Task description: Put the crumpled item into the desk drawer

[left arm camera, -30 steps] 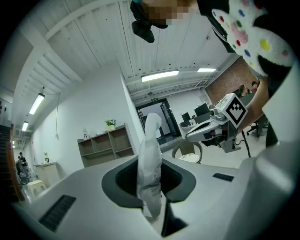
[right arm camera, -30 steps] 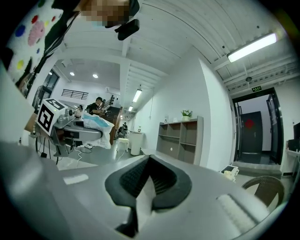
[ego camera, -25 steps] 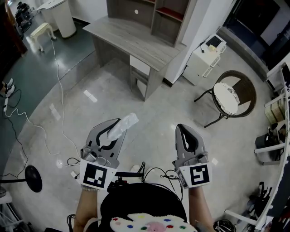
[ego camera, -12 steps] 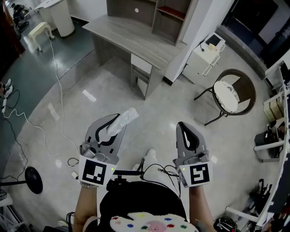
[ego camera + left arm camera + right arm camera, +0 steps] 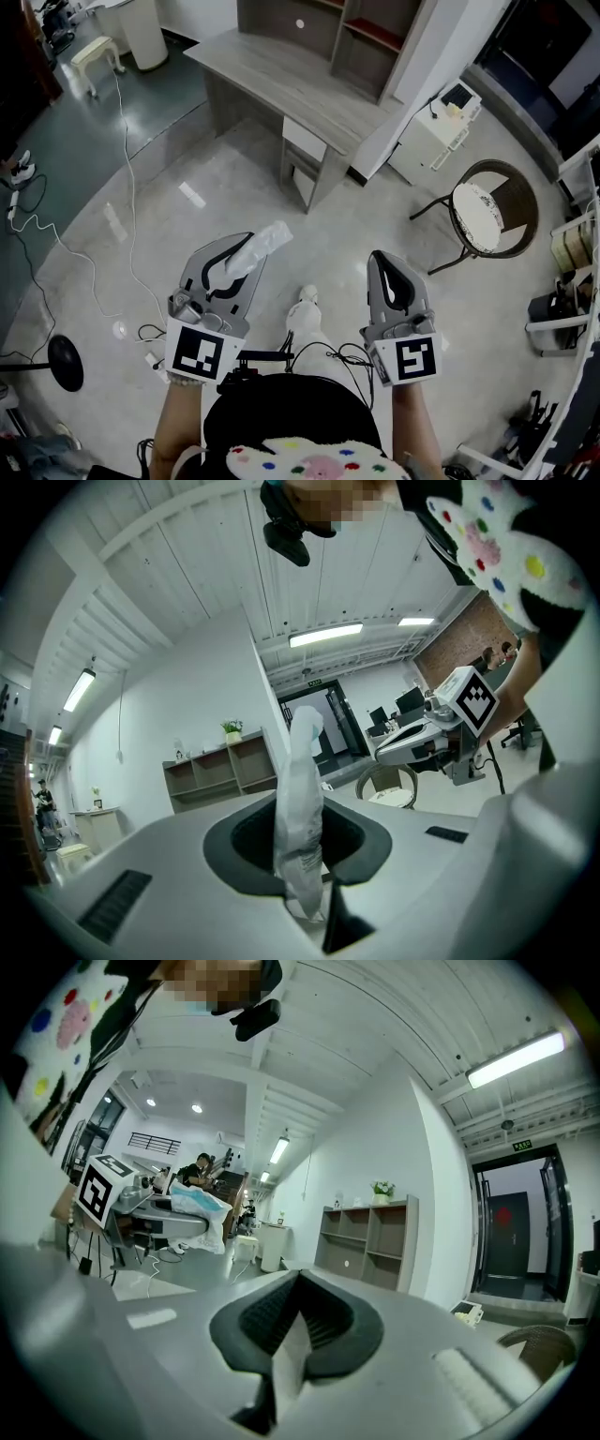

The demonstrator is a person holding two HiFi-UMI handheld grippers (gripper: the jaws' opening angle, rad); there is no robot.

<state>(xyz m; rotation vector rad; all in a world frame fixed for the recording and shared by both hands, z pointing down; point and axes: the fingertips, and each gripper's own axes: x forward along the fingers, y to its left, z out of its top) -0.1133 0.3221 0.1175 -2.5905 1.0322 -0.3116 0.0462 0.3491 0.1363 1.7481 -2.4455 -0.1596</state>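
Note:
My left gripper (image 5: 234,258) is shut on a crumpled white plastic packet (image 5: 259,249), whose end sticks out past the jaw tips. In the left gripper view the packet (image 5: 298,817) stands upright between the jaws. My right gripper (image 5: 387,272) is shut with nothing in it; its closed jaws (image 5: 298,1321) fill the right gripper view. The grey wooden desk (image 5: 281,84) stands ahead on the floor, with a white-fronted drawer (image 5: 304,141) under its near right end. The drawer looks closed. Both grippers hang over the floor, well short of the desk.
A shelf unit (image 5: 328,33) rises behind the desk. A small white cabinet (image 5: 431,131) and a round wicker chair (image 5: 487,211) stand to the right. White cables (image 5: 122,187) trail over the floor at left, near a black lamp base (image 5: 64,361). A white bin (image 5: 141,33) stands far left.
The view has shifted a little, so the desk sits slightly lower and further right. A foot has come into view between the grippers. Both grippers keep their grip state.

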